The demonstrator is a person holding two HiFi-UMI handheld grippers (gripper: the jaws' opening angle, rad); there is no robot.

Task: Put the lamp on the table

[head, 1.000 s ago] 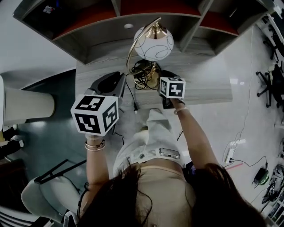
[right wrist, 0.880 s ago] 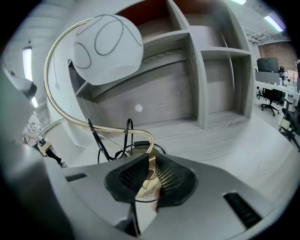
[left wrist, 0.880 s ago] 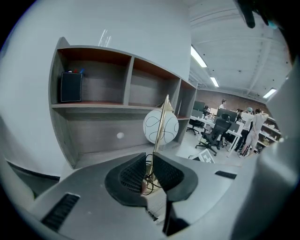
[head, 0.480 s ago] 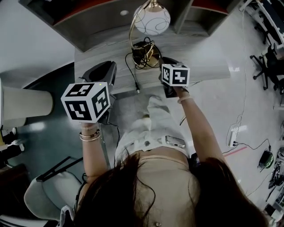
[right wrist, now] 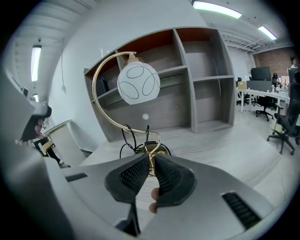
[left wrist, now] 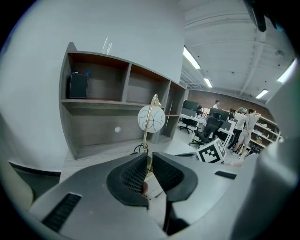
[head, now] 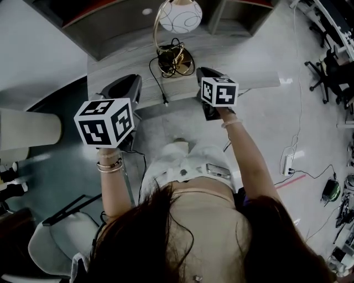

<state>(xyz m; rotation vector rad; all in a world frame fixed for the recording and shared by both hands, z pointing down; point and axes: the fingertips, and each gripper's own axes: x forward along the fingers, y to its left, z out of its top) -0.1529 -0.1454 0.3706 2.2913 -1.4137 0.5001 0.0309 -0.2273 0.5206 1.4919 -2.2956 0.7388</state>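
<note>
The lamp (head: pixel 178 15), a white globe with line patterns on a curved gold stem, stands upright on the grey wooden table (head: pixel 238 52). Its gold base (head: pixel 173 59) carries a coiled black cord. It also shows in the left gripper view (left wrist: pixel 151 118) and the right gripper view (right wrist: pixel 138 83). My left gripper (head: pixel 126 87) hangs at the table's front left edge, shut and holding nothing. My right gripper (head: pixel 203 74) sits to the right of the lamp base, apart from it, also shut and holding nothing. In each gripper view the jaws (left wrist: pixel 149 157) (right wrist: pixel 152 158) nearly touch, with the lamp beyond them.
A grey shelving unit (head: pixel 99 27) with open compartments rises behind the table. The cord's plug end (head: pixel 164 101) trails to the front edge. A light-coloured chair (head: pixel 25 130) stands to the left. Cables and a power strip (head: pixel 287 164) lie on the floor to the right.
Both grippers have drawn back from the lamp toward the table's front edge. The right gripper, close to the base a second ago, now sits apart from it. The lamp stays put.
</note>
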